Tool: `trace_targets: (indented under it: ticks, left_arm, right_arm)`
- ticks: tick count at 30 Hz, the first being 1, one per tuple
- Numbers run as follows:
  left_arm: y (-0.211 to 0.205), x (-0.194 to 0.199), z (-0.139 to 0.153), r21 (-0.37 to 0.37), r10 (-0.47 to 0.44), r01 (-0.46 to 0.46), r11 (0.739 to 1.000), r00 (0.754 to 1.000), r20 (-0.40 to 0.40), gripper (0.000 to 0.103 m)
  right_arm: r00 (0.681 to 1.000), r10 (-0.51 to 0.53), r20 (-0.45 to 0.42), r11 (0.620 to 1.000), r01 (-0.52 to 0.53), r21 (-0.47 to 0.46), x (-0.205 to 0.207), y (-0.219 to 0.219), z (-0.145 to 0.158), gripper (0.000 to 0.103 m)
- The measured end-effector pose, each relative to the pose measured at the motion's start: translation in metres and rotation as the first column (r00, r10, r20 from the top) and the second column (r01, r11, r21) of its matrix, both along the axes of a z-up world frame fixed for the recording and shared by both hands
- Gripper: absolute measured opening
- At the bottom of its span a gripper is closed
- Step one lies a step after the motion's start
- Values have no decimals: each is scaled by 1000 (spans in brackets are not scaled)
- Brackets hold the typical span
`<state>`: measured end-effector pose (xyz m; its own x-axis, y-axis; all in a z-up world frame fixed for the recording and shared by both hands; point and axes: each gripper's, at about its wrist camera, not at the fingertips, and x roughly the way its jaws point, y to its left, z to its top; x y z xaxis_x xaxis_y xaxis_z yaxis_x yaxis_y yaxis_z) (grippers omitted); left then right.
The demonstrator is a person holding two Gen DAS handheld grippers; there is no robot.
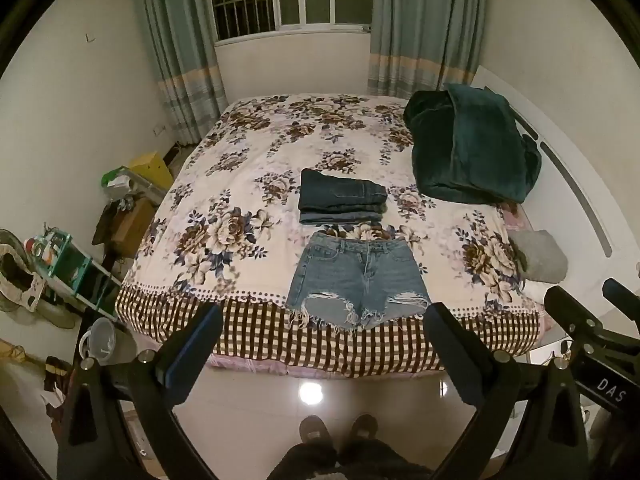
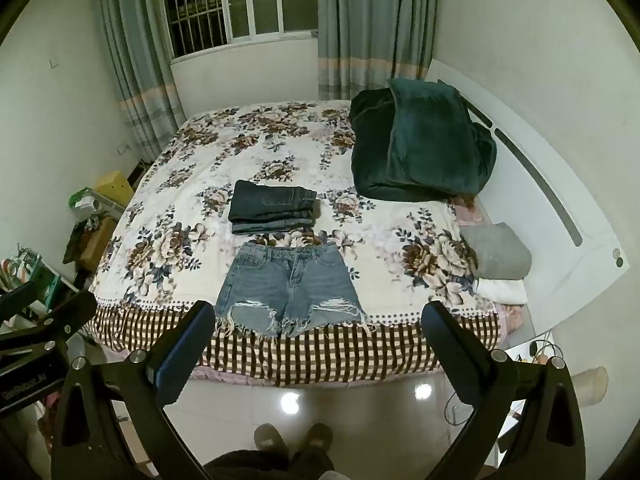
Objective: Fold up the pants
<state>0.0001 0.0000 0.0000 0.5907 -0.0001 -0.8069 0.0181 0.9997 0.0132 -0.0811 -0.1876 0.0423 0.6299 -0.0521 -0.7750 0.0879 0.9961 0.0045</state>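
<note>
**One pair folded, shorts still flat**

We see dark jeans (image 1: 342, 202) already folded mid-bed. Light denim shorts (image 1: 358, 280) lie flat w/ frayed hems at the bed (image 1: 240, 152) edge, unfolded, so approx half left. Our left gripper (image 1: 324, 344) & right gripper (image 2: 316, 340) hang over the floor, short of the bed, both spread wide, holding nothing.

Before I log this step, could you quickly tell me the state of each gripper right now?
Left gripper: open, holding nothing, short of the denim shorts.
Right gripper: open, holding nothing.
</note>
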Motion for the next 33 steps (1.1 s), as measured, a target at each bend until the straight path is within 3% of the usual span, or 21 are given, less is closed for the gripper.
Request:
trace_targets:
  ticks: [33]
  left_arm:
    - [-12,-2,16,-11,3,-3,1000,1000,18,103]
  right_arm:
    - [1000,5,-14,1000,-6,-6,-9,7,10,103]
